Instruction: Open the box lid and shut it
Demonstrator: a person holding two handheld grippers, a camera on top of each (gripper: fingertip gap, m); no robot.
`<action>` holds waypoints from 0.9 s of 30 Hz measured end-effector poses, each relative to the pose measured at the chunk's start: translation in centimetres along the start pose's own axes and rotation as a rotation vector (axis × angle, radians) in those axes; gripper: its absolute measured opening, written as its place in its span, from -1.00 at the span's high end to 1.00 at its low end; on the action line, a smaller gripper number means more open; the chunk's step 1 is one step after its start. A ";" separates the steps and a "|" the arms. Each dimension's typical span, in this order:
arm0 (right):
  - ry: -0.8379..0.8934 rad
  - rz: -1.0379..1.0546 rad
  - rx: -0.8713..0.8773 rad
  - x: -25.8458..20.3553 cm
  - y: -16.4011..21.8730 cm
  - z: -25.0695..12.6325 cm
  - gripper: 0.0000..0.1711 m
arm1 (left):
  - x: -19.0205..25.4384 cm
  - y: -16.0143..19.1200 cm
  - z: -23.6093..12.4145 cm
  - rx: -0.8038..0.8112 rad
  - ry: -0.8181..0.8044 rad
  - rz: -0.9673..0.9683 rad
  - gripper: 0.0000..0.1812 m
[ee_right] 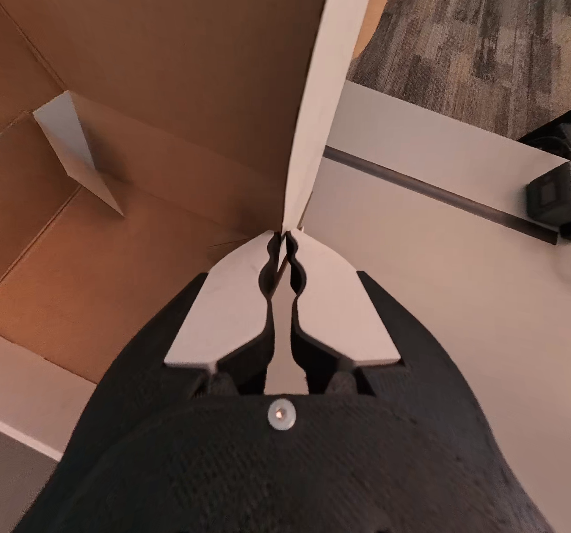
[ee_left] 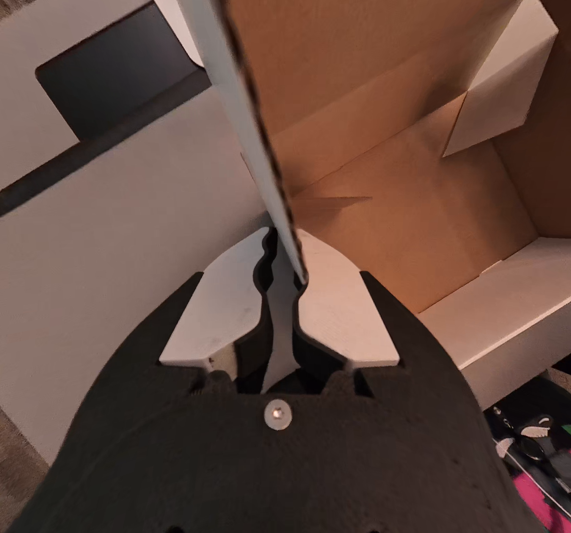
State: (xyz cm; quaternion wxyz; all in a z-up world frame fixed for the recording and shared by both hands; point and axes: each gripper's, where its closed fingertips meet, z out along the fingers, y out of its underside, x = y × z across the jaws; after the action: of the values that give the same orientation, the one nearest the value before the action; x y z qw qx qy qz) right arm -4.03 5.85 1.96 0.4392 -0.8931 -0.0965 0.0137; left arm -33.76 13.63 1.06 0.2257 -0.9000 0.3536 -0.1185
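Note:
A cardboard box, white outside and brown inside, stands open. Its brown interior shows right of the raised lid in the left wrist view, and the interior shows left of the lid in the right wrist view. The lid stands nearly upright, edge-on to both cameras. My left gripper is shut on the lid's edge. My right gripper is shut on the lid's edge too. White folded corner tabs show inside the box.
The box's white outer wall with a dark band lies to the left in the left wrist view, and it also shows in the right wrist view. Grey carpet lies beyond. A black device sits at the right edge. Colourful items lie lower right.

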 end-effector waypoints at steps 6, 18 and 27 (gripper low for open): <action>0.005 0.002 0.059 -0.2 0.4 -0.5 0.95 | 0.6 0.7 0.1 0.025 0.014 -0.009 0.89; 0.016 -0.051 0.008 0.5 -0.4 0.0 0.95 | 1.3 -0.2 -0.6 -0.061 0.043 -0.065 0.88; -0.001 -0.064 -0.063 0.5 -0.2 -0.2 0.95 | 2.5 -0.7 -0.3 -0.107 0.083 -0.110 0.82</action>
State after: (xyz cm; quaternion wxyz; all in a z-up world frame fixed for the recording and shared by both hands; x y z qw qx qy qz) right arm -3.51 5.92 2.25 0.4109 -0.9030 -0.1256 -0.0029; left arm -31.64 12.31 1.78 0.1555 -0.9231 0.3188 -0.1489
